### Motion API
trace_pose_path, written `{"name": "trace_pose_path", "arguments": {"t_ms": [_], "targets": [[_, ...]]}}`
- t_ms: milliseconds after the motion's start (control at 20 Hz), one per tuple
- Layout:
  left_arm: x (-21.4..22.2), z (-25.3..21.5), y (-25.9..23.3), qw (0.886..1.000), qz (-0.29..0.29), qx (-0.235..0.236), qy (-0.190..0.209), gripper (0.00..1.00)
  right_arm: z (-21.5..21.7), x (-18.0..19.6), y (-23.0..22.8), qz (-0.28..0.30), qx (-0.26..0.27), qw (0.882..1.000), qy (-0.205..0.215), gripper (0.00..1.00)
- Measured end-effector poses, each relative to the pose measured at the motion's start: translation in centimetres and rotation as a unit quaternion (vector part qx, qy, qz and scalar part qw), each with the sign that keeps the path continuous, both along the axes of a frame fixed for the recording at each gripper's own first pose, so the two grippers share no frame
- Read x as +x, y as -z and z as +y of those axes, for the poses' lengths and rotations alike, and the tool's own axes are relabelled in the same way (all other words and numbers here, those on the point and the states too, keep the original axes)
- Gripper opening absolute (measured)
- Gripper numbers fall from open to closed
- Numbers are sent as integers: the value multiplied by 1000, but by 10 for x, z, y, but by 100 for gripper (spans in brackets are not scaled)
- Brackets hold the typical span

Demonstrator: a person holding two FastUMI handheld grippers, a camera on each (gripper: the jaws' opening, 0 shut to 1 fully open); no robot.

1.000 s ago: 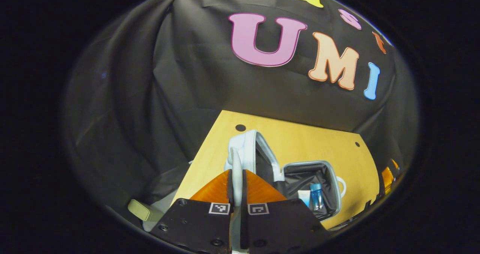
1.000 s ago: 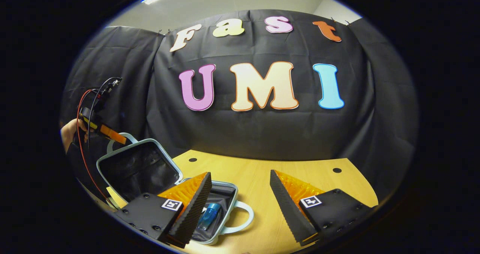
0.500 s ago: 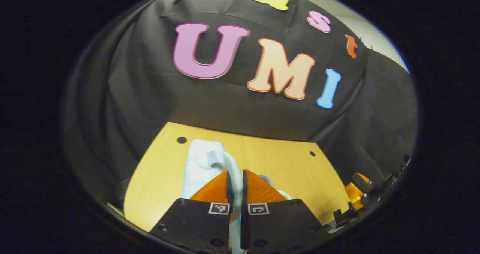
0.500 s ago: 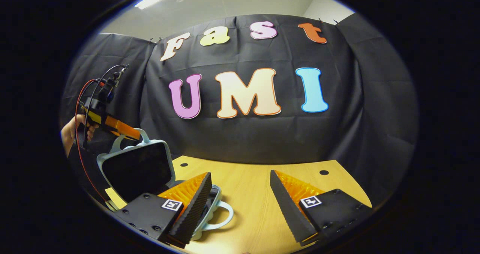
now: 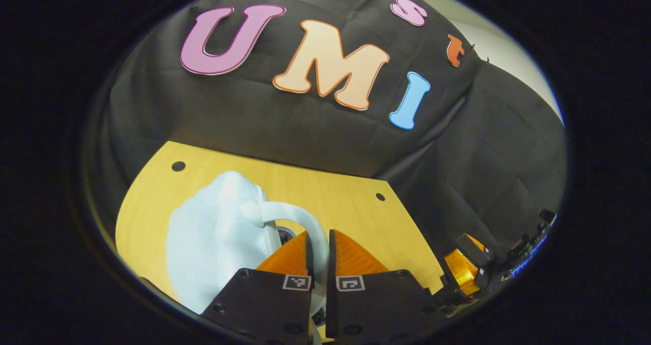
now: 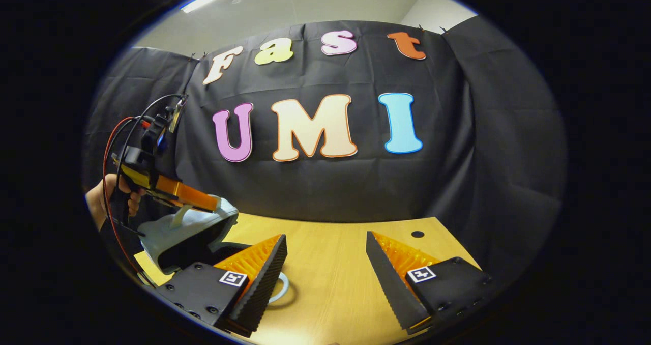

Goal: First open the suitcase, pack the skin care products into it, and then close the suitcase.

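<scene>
In the left gripper view, the left claw (image 5: 319, 248) has its two fingers drawn almost together on the pale handle (image 5: 297, 220) of the suitcase lid (image 5: 216, 243), the handle running down through the narrow gap between them so that both fingers press on it. The lid's pale blue outer shell faces this camera and lies over the yellow wooden bench (image 5: 330, 192). The right gripper view shows the same claw (image 6: 211, 202) farther off, held in a person's hand (image 6: 114, 197), gripping the handle at the top of the lid (image 6: 193, 228); the lid is tilted well down toward the suitcase base, with a dark gap still under its front edge. The base is mostly hidden behind a finger of the right claw, and a pale second handle (image 6: 279, 289) sticks out onto the bench (image 6: 330, 263) just beside that finger. The right claw (image 6: 325, 256) hangs over the bench with its fingers wide apart and nothing between them.
</scene>
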State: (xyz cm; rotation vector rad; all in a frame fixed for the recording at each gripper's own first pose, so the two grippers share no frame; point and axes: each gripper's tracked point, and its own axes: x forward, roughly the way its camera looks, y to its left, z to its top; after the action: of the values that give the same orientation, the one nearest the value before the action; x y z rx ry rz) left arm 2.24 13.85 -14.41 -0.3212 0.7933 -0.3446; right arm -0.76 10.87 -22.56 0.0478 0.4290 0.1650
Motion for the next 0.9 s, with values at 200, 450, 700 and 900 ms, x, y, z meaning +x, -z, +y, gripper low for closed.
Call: {"name": "trace_pose_path", "arguments": {"t_ms": [200,450,700,900], "targets": [[-7,-34,39,1000,26,7,16,4,-18,-6,2,4,-9,1000,8,98],[-23,-65,90,997,53,50,32,4,-45,-16,4,12,-19,999,23,98],[-39,-80,146,991,89,92,30,5,-76,-24,4,15,-37,999,33,98],[-51,-87,173,988,108,106,21,11,-95,-24,4,17,-42,998,43,98]]}}
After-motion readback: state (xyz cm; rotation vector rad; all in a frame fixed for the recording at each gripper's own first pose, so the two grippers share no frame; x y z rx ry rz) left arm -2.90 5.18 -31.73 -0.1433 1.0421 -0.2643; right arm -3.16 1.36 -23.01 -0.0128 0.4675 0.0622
